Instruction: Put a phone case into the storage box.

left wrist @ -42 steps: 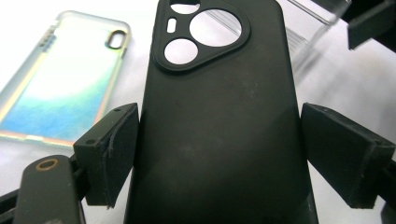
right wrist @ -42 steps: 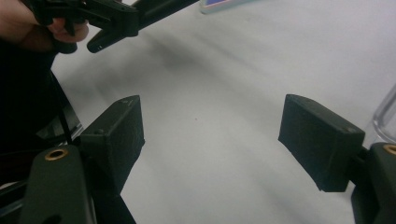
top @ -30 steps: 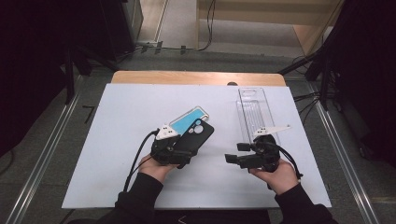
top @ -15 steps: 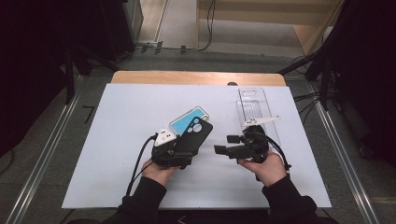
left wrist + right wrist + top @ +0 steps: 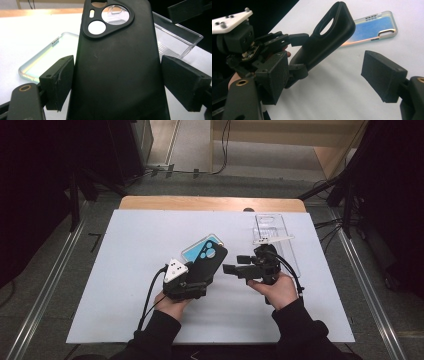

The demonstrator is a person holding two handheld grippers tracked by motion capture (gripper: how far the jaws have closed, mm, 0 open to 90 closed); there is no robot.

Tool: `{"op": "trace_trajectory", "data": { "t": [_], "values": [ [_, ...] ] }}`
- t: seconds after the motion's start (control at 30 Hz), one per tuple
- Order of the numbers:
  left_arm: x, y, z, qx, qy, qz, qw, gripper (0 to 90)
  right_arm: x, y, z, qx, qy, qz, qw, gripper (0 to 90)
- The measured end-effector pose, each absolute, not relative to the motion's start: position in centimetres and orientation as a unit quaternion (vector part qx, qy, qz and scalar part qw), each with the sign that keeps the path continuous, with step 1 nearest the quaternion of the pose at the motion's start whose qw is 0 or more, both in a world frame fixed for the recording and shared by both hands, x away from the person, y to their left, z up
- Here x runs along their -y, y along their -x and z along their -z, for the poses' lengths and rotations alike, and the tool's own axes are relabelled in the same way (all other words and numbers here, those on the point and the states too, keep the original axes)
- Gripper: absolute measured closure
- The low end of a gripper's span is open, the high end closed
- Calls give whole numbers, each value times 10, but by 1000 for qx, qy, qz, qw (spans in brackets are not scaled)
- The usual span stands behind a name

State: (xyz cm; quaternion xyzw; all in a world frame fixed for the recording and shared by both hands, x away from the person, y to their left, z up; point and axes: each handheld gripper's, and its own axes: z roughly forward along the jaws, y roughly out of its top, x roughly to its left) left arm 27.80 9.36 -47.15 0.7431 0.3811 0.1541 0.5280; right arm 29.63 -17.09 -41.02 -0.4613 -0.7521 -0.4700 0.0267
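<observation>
The left tool (image 5: pixel 192 282) grips a black phone case (image 5: pixel 117 65) by its lower end, tilted up above the white surface (image 5: pixel 125 270), while the right tool (image 5: pixel 235 269), jaws spread and empty, points toward it. The step looks like a handover or two-handed fitting; next, the right tool would need to close on the case's free end. A blue phone (image 5: pixel 372 26) lies flat beyond, a clear tray (image 5: pixel 275 227) farther right, dark floor and cables around.

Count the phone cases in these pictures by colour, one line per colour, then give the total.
Black case, held in the left gripper: 1
Blue iridescent case, flat on the table: 1
Clear case, on the table beyond the right gripper: 1
Total: 3
</observation>
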Motion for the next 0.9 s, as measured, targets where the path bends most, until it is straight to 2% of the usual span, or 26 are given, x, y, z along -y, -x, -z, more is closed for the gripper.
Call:
{"op": "trace_trajectory", "data": {
  "t": [0.5, 0.9],
  "values": [
    [-91, -272, 471, -360, -732, -179, 550, 147, 159, -318, 409, 744, 467, 477, 30, 204],
    [-90, -270, 469, -367, -723, -158, 564, 145, 149, -333, 410, 739, 466, 485, 36, 233]
  ]
}}
